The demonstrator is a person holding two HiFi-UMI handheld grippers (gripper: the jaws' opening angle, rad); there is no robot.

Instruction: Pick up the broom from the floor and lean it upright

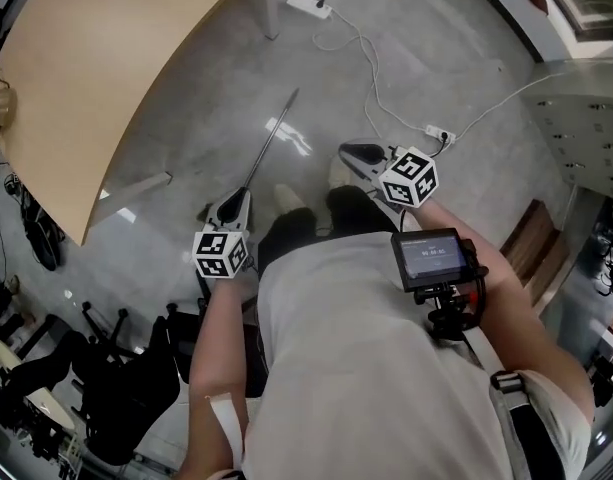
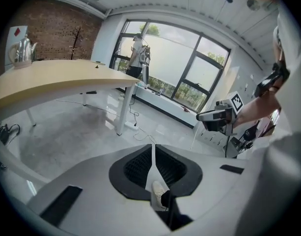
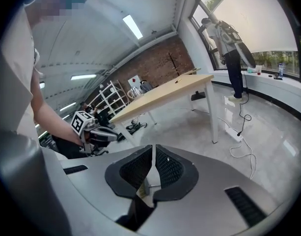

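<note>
Two grippers, both empty, jaws pressed together: left gripper [image 1: 229, 204], right gripper [image 1: 354, 154]. The broom [image 1: 270, 138] lies flat on the glossy floor [image 1: 186, 138], its thin handle running away from the person's feet, just beyond the left gripper.

Risks:
- Closed jaws would nudge the handle and roll it aside.
- One pinch on so slim a pole may let it pivot.
- The white cable [image 1: 371, 73] nearby could snag.

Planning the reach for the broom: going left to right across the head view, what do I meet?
wooden table → left gripper → broom handle → right gripper
</note>
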